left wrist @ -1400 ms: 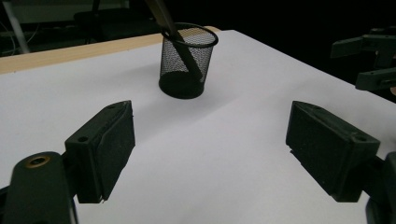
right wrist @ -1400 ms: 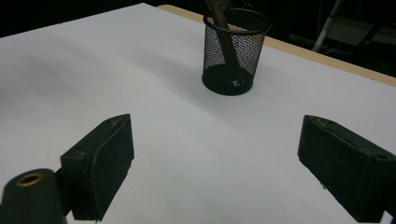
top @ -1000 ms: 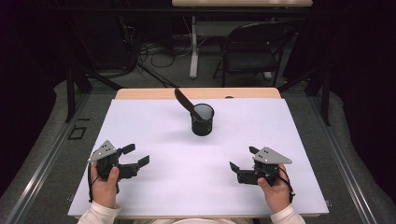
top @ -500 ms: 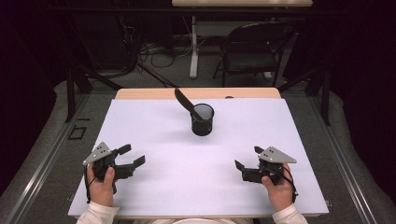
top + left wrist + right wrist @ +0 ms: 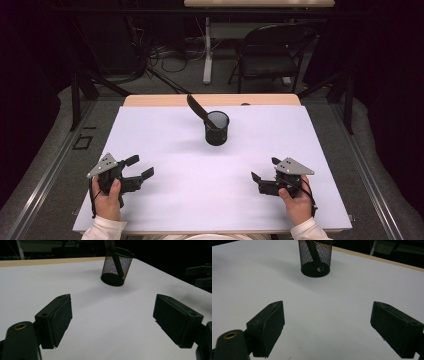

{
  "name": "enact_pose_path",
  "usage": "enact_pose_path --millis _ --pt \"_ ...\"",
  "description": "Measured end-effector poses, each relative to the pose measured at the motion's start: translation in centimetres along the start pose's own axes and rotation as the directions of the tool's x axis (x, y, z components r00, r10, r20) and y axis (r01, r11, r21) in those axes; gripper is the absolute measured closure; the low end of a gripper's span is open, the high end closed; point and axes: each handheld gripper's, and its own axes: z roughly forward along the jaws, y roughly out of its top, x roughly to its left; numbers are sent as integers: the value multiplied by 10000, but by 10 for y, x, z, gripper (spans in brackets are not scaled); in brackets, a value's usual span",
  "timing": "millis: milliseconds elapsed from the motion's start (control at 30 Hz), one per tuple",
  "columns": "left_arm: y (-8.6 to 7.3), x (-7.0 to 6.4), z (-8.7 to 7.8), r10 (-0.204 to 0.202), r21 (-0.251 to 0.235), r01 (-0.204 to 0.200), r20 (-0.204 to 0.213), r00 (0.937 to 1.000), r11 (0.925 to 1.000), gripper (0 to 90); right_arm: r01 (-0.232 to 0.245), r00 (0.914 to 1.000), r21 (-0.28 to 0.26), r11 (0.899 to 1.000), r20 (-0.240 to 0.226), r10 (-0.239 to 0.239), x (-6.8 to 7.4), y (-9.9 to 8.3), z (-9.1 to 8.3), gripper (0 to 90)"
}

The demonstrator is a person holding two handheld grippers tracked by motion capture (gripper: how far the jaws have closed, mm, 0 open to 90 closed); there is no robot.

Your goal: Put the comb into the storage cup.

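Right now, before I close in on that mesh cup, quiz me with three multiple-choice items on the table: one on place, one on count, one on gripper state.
1. Where does the black mesh cup stand?
A. Far middle of the white table
B. Near left corner
C. Between the jaws of the right gripper

2. How many things stand in the cup?
A. None
B. One dark utensil
C. Three

3. How are the left gripper and right gripper?
A. Both shut
B. One shut
C. Both open, holding nothing

Answers: 1 A, since the cup sits far beyond both grippers, mid-width. 2 B, since a single handle leans out over the rim. 3 C, since each gripper view shows bare table between spread jaws.
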Motion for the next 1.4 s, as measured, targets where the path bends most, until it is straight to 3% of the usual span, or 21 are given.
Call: enact_pose_path --millis 633,1400 --pt "-4 3 3 22 94 -22 29 10000 10000 162 -249 9997 190 9995 73 247 -9 -6 4 119" --pt "-6 3 5 1 170 -2 82 10000 9999 162 -897 9957 258 9956 273 890 -23 -9 4 127"
